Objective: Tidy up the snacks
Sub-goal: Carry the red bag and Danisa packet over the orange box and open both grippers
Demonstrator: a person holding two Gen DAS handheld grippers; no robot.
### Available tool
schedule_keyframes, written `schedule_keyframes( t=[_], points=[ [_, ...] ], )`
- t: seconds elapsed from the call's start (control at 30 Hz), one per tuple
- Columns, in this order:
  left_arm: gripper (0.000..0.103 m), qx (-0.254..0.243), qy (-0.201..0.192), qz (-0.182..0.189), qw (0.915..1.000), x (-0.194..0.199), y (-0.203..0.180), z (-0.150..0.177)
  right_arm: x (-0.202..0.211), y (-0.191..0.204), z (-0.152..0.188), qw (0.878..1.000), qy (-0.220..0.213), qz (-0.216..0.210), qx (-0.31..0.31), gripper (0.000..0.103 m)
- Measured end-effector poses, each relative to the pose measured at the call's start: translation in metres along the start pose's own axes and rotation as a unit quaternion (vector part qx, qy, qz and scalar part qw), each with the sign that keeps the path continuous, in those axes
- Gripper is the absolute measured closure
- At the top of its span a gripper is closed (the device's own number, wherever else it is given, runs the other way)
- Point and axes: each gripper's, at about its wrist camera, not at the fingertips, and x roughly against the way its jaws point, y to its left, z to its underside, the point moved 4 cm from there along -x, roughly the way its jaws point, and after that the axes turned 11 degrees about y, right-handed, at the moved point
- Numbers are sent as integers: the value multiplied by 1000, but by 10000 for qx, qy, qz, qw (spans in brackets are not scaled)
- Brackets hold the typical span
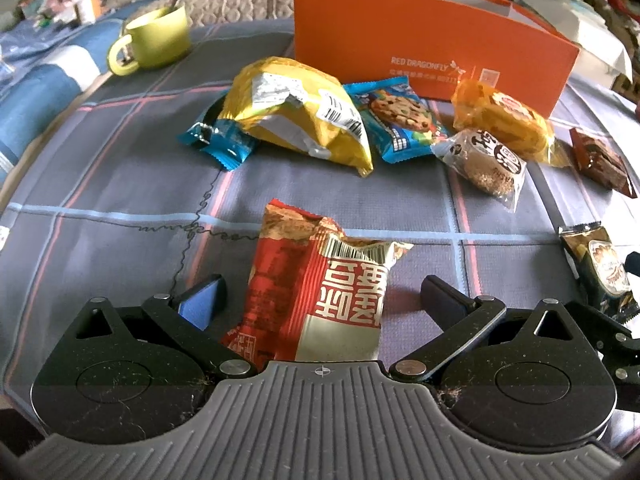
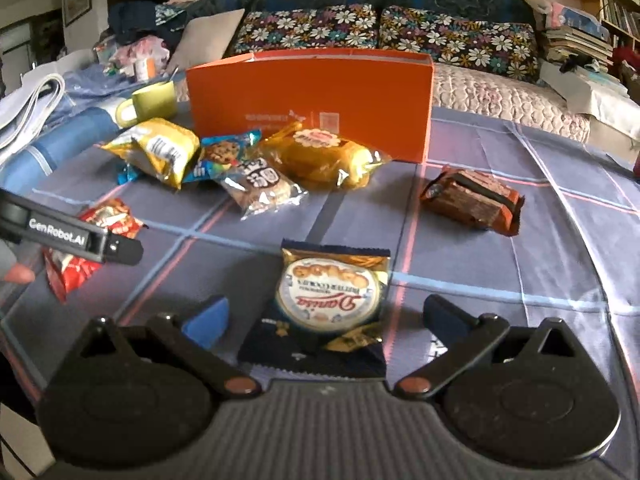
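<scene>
My left gripper is open, its fingers on either side of a red and silver snack packet lying on the checked cloth. My right gripper is open around a dark blue and gold butter cookie packet, which also shows at the right edge of the left wrist view. Farther back lie a yellow bag, a blue cookie packet, a clear-wrapped round cake, an orange-wrapped pastry and a brown packet. An orange box stands open behind them.
A green mug with a spoon stands at the back left. A small blue packet lies under the yellow bag. Cushions, folded cloths and stacked books ring the cloth-covered surface. The left gripper's side shows in the right wrist view.
</scene>
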Motion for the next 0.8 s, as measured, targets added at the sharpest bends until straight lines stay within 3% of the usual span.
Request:
schedule_keyframes(
  t=[0.43,0.67,0.8],
  points=[
    [23,-389,-391,205,9983,3,3,9,4,4,1,9997,221,94,19,1],
    [23,-615,-371,328,9969,3,5,10,19,15,6,9984,356,-193,-404,1],
    [23,-789,-387,422,9952,5,8,15,18,21,-4,9990,297,-19,-321,1]
  ],
)
